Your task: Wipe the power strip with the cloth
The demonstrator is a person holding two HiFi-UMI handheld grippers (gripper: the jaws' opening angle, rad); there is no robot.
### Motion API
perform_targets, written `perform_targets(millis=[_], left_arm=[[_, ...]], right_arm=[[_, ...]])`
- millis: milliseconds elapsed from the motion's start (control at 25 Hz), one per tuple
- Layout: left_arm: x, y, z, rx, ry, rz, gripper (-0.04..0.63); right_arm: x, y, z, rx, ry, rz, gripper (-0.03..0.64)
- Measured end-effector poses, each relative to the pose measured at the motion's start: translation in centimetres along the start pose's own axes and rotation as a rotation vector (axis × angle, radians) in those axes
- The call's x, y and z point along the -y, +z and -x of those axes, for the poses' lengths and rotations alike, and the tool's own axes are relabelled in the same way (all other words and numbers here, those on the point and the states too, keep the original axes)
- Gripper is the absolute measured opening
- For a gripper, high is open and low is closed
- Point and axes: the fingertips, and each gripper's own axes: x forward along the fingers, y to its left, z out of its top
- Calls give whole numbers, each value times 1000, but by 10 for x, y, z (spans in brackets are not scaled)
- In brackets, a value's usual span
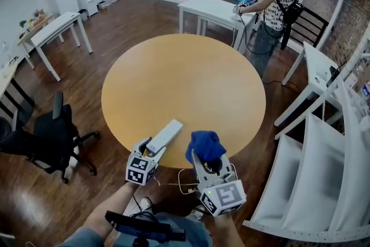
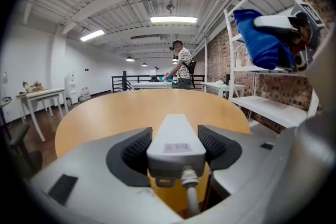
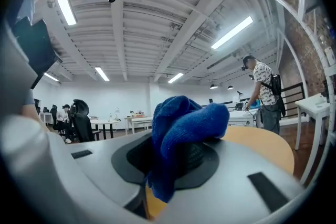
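A white power strip lies near the front edge of the round wooden table, its cable end toward me. My left gripper is shut on that end; in the left gripper view both black pads press the power strip from the sides, with the cable running out below. My right gripper is to the right of it, shut on a bunched blue cloth. The right gripper view shows the cloth bulging up between the jaws. The cloth also shows at the upper right of the left gripper view.
A black office chair stands left of the table. White shelving fills the right side. White desks and a standing person are beyond the table, and a thin cable hangs below the front edge.
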Motion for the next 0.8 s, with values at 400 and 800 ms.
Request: perform_targets(millis=[400,800], left_arm=[[-10,-47,-20,-127,26,-30,279],[-23,5,-2,12,68,0,247]], right_arm=[[-12,-27,-11,-58,40,-33,75],[-19,-27,-20,-38,71,-68,77]])
